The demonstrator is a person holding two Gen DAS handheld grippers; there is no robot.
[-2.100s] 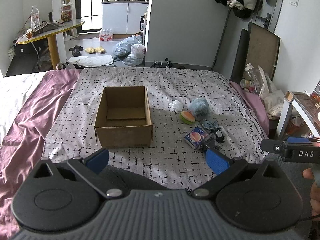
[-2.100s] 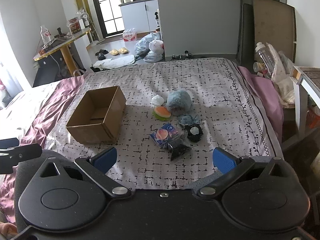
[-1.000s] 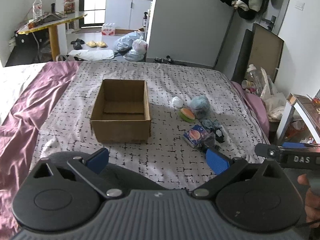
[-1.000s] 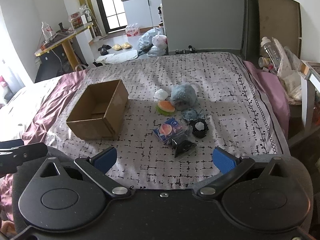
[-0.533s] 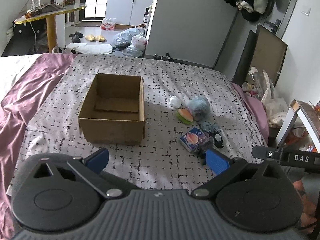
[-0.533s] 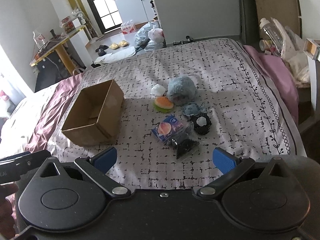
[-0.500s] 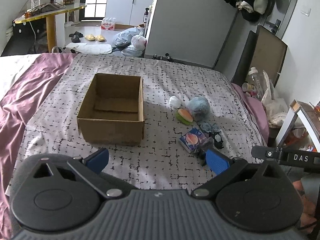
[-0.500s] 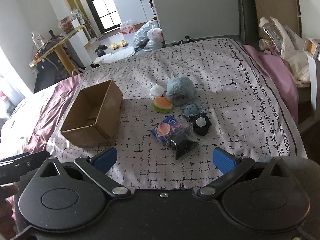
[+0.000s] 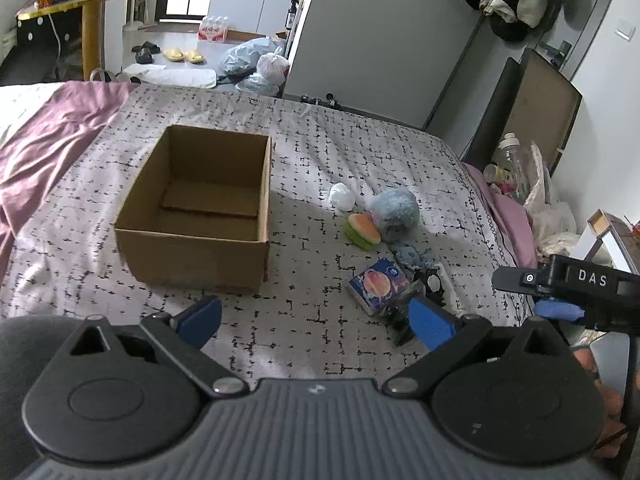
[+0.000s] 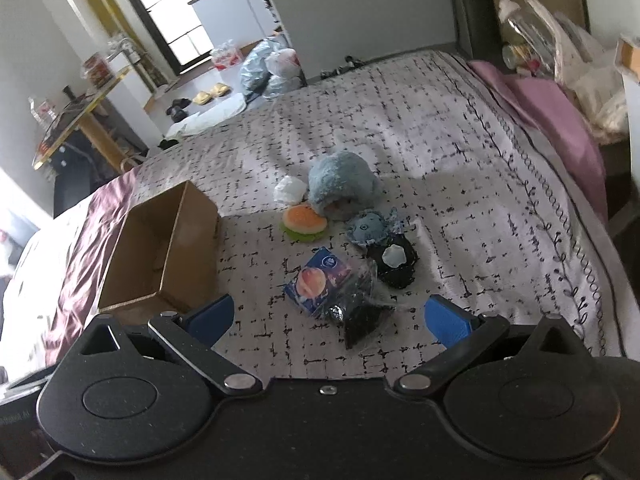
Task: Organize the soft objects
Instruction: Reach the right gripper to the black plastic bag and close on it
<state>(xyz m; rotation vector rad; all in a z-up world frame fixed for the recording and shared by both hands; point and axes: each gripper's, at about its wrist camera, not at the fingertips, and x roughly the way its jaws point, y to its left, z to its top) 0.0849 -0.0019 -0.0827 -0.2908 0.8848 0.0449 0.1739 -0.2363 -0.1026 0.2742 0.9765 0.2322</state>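
An open, empty cardboard box (image 9: 200, 216) (image 10: 160, 248) stands on the patterned bedspread. To its right lies a cluster of soft things: a blue fluffy plush (image 10: 342, 186) (image 9: 394, 210), a white ball (image 10: 291, 190), a burger toy (image 10: 304, 220) (image 9: 362, 230), a small blue plush (image 10: 368, 226), a black pouch (image 10: 394, 262), a blue tissue pack (image 10: 316, 280) (image 9: 378, 284) and a dark bag (image 10: 360, 316). My left gripper (image 9: 314, 320) is open and empty, above the bed's near edge. My right gripper (image 10: 328, 318) is open and empty, just short of the dark bag.
A purple sheet (image 9: 48, 132) covers the bed's left side. A bedside table (image 9: 612, 236) and plastic bags (image 10: 580, 60) stand to the right. Beyond the bed are bags (image 9: 256, 60) on the floor, slippers and a yellow table (image 9: 88, 4).
Both grippers have moved forward and lower toward the bed. The right one now hangs closer over the cluster of soft things. Both stay open.
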